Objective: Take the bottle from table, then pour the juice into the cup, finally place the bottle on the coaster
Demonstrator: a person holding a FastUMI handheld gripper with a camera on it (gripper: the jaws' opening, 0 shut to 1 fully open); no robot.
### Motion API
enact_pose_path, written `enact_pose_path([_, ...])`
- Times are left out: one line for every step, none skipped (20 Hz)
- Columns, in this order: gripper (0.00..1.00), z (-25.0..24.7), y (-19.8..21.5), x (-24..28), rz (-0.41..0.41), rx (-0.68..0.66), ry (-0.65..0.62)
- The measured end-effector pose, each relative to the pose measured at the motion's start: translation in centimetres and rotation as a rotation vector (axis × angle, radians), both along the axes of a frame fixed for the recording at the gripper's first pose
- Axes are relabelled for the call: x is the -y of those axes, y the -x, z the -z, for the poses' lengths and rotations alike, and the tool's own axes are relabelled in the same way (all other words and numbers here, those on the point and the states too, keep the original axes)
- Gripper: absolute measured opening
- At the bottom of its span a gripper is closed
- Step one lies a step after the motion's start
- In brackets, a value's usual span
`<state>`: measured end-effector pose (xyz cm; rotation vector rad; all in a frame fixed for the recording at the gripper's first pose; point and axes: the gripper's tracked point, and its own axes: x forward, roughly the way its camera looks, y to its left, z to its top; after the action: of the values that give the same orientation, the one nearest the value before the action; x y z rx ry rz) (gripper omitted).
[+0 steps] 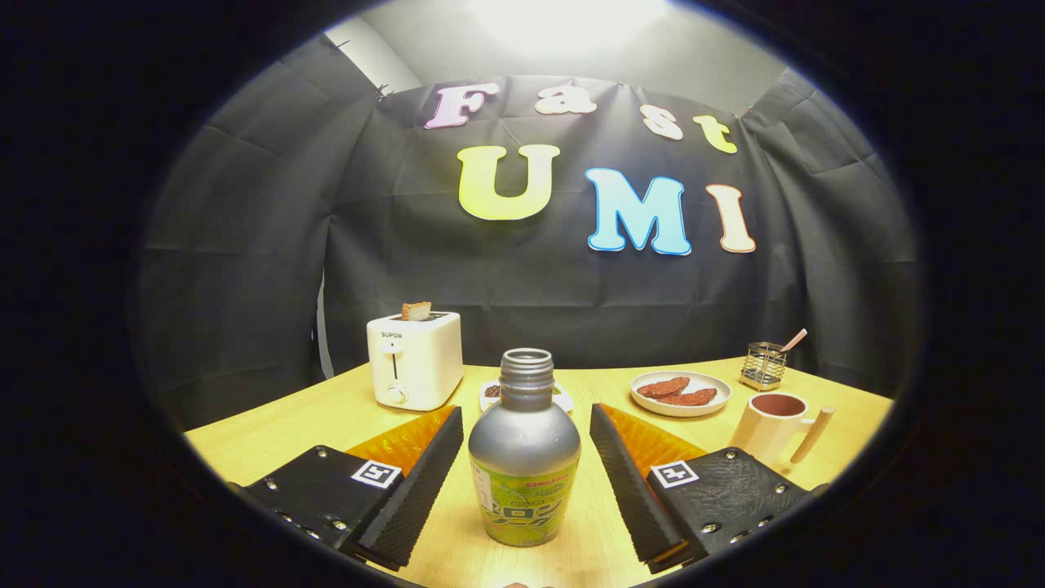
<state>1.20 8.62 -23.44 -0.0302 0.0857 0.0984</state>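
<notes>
Gripper is spread wide, with the bottle standing upright on the table right between the fingers, a gap on each side, cap off. Cup sits off to the right beyond them, near a plate; toaster back left.
</notes>
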Motion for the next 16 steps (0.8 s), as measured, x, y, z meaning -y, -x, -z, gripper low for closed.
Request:
enact_pose_path([0.96,0.3,-0.2,-0.1,0.0,0.0,-0.013])
enact_pose_path([0.96,0.9,-0.4,-0.3,-0.003,-0.009,-0.021])
enact_pose_path([0.96,1.3,-0.6,-0.3,-0.002,-0.017,-0.021])
enact_pose_path([0.96,1.9,-0.9,-0.3,0.003,-0.028,-0.014])
enact_pose_path([0.96,2.3,-1.1,0.0,0.014,-0.039,-0.003])
enact_pose_path([0.96,2.7,-1.2,0.0,0.019,-0.041,0.003])
enact_pose_path([0.96,2.8,-1.3,0.0,0.022,-0.04,0.006])
enact_pose_path([0.91,2.7,-1.2,-0.2,0.012,-0.038,0.0])
enact_pose_path([0.85,2.5,-0.9,-0.4,-0.001,-0.035,0.001])
enact_pose_path([0.8,2.9,-1.1,-0.2,0.003,-0.041,0.004])
enact_pose_path([0.8,2.7,-0.9,0.2,0.016,-0.043,-0.007])
enact_pose_path([0.78,2.4,-0.8,0.7,0.023,-0.036,-0.032])
enact_pose_path([0.78,1.9,-0.7,1.1,0.029,-0.032,-0.068])
enact_pose_path([0.78,1.6,-0.6,1.6,0.041,-0.027,-0.1])
enact_pose_path([0.78,1.0,-0.6,2.5,0.057,-0.022,-0.126])
enact_pose_path([0.78,0.5,-0.7,3.2,0.073,-0.019,-0.147])
